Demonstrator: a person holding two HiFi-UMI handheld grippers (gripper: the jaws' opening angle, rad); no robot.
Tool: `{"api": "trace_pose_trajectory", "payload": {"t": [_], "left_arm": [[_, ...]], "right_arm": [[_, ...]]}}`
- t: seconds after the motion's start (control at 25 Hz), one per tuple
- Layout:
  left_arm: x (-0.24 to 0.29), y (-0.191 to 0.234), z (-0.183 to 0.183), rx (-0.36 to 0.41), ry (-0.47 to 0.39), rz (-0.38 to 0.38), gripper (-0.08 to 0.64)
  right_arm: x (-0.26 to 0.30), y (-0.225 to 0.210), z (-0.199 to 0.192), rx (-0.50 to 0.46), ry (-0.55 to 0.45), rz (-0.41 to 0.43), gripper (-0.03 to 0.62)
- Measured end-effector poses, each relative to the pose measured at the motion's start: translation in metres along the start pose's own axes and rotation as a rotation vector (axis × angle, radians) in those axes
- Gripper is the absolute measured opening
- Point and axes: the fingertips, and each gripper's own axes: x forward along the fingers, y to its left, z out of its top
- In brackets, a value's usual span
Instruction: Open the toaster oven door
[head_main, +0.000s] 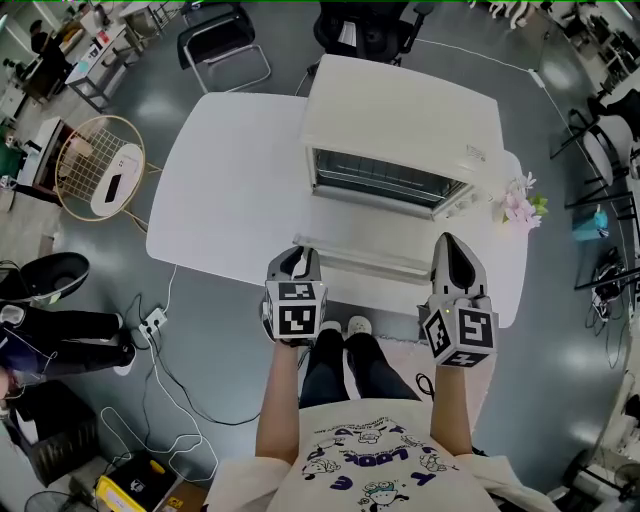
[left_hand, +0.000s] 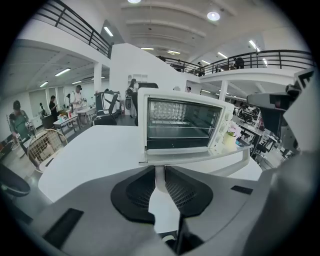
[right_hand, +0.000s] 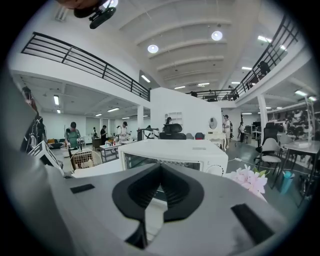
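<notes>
On the white table (head_main: 230, 180), toward its far right: the toaster oven (head_main: 400, 120), door (head_main: 370, 245) already down flat toward the person, so the opening judged essentially done. Left gripper (head_main: 297, 254) clamped on the left post of the door handle (left_hand: 159, 176), probably to ease the door down under control instead of letting it drop. Right gripper (head_main: 450, 246) closed on nothing, poised near the handle's right end, apparently in reserve. No readable brand on the oven; cartoon lettering on the shirt (head_main: 370, 465), too warped to read.
</notes>
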Motion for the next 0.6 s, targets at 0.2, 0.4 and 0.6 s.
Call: {"api": "trace_pose_trajectory", "payload": {"t": [0.2,0.4,0.6], "left_arm": [[0.003,0.001,-0.01,-0.007,-0.005,-0.004,0.067],[0.007,0.002,-0.025,-0.012,-0.016,-0.009,0.067],[0.009,0.004,-0.041,-0.02,0.004,-0.009,0.067]], "right_arm": [[0.003,0.005,-0.007,-0.011,0.014,0.008,-0.003],[0.007,0.013,-0.015,-0.022,0.029,0.025,-0.003],[0.01,0.023,-0.02,-0.03,0.043,0.042,-0.003]]}}
